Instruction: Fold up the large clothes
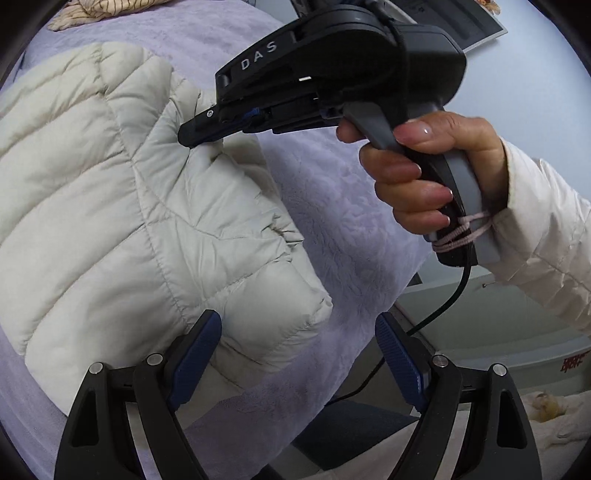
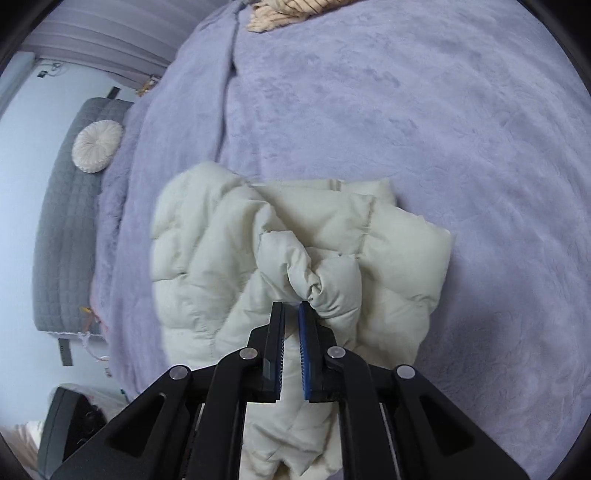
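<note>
A cream quilted puffer jacket (image 1: 110, 206) lies on a lilac bed blanket (image 1: 351, 221). My left gripper (image 1: 299, 332) is open, its blue pads on either side of the jacket's near corner, nothing between them gripped. My right gripper (image 1: 188, 134) shows in the left wrist view, shut on a pinch of jacket fabric near the upper edge. In the right wrist view the right gripper (image 2: 291, 304) has its jaws nearly together, pinching a bunched fold of the jacket (image 2: 325, 280), which lies rumpled on the blanket (image 2: 443, 129).
A striped beige cloth (image 2: 288, 11) lies at the far end of the bed. A grey quilted headboard (image 2: 66, 221) with a round cream cushion (image 2: 98, 146) stands on the left. A cable (image 1: 443, 306) hangs from the right handle. The bed edge lies by a white box (image 1: 517, 332).
</note>
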